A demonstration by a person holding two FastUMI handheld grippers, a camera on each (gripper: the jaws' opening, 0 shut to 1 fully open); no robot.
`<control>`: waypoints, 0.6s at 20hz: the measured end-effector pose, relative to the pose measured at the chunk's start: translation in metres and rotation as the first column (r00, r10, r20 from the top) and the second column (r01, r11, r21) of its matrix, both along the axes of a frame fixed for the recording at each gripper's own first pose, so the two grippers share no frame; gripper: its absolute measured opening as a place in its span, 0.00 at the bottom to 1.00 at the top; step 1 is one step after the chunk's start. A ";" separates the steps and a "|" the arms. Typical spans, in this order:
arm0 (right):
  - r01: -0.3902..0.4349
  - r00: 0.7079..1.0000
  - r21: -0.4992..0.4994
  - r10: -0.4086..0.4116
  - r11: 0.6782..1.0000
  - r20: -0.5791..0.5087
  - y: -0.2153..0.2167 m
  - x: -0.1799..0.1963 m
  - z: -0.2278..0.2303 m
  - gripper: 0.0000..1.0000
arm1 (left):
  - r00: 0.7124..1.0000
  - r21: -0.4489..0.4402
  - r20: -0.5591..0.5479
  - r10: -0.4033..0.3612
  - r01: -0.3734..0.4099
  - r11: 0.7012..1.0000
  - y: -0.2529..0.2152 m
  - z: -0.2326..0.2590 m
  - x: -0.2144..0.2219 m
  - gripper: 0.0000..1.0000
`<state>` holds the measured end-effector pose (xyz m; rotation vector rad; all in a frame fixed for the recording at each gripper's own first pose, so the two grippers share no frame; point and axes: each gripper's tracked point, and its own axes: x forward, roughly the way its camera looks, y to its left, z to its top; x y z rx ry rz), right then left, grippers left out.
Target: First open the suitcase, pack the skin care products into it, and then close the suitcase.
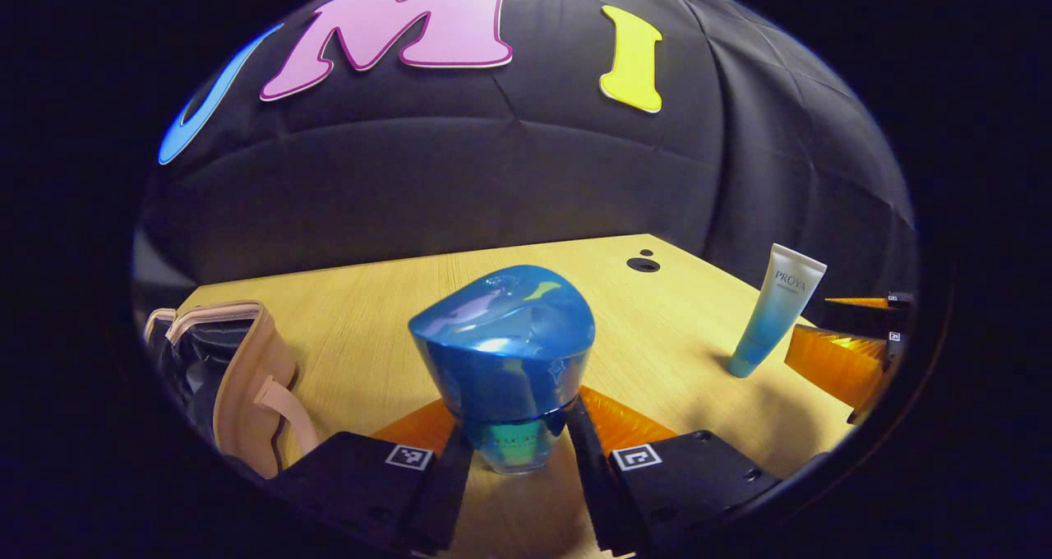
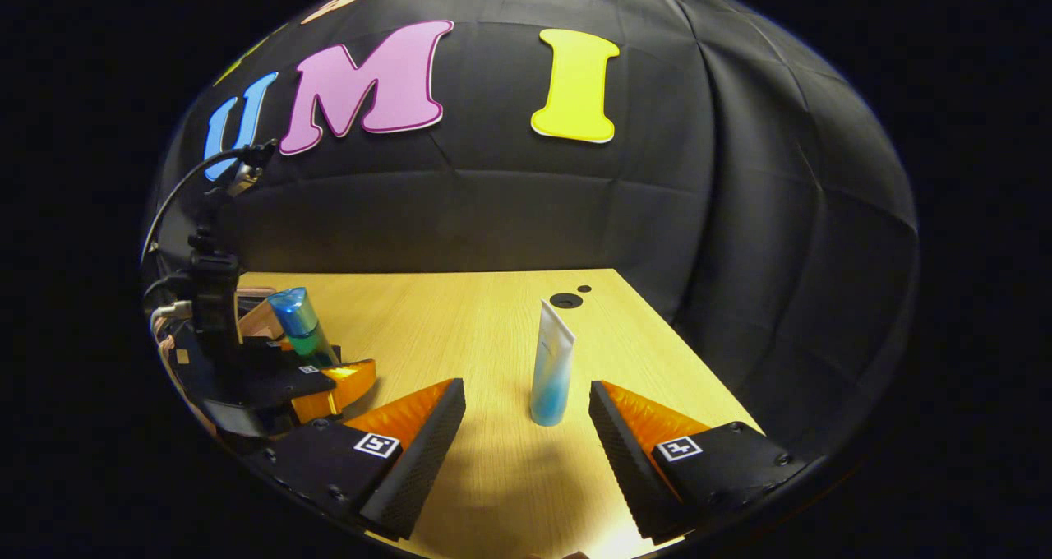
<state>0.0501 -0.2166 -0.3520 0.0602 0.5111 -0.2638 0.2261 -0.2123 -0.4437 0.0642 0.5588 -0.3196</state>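
In the left gripper view my left gripper (image 1: 516, 444) is shut on a bottle with a big blue cap (image 1: 503, 341), held upright above the wooden table (image 1: 370, 329). The pink suitcase (image 1: 238, 378) lies open at the left, its dark lining showing. A white-and-blue tube (image 1: 777, 308) stands on its cap at the right. In the right gripper view my right gripper (image 2: 526, 419) is open, its fingers on either side of that tube (image 2: 552, 366) without touching it. The left gripper (image 2: 312, 378) with the blue-capped bottle (image 2: 297, 322) shows at the left, near the suitcase (image 2: 255, 316).
The table's far edge meets the black cloth wall. Two dark round holes (image 2: 567, 299) sit in the tabletop near its far right corner. The right gripper (image 1: 846, 353) shows at the right rim of the left gripper view. A cable (image 2: 193, 189) rises from the left gripper.
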 end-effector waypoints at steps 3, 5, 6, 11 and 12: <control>0.015 1.000 -0.010 -0.015 1.000 -0.002 -0.006 0.013 -0.013 0.97 | 1.000 -0.015 -0.001 0.002 -0.002 1.000 -0.001 0.001 0.000 0.53; 0.024 1.000 -0.013 -0.024 1.000 0.003 -0.011 0.025 -0.020 0.97 | 1.000 -0.011 -0.004 0.001 -0.001 1.000 -0.001 0.000 -0.002 0.53; 0.029 1.000 -0.017 -0.029 0.999 0.004 -0.015 0.031 -0.024 0.97 | 1.000 -0.012 -0.005 0.001 -0.001 1.000 -0.001 0.000 -0.001 0.53; 0.085 0.996 0.026 -0.084 0.996 -0.008 -0.030 0.059 -0.048 0.96 | 1.000 -0.010 -0.006 -0.002 0.002 1.000 -0.002 -0.001 -0.002 0.53; 0.097 0.995 0.038 -0.097 0.995 -0.018 -0.031 0.064 -0.053 0.92 | 1.000 -0.010 -0.006 -0.002 0.002 1.000 -0.002 0.000 -0.002 0.53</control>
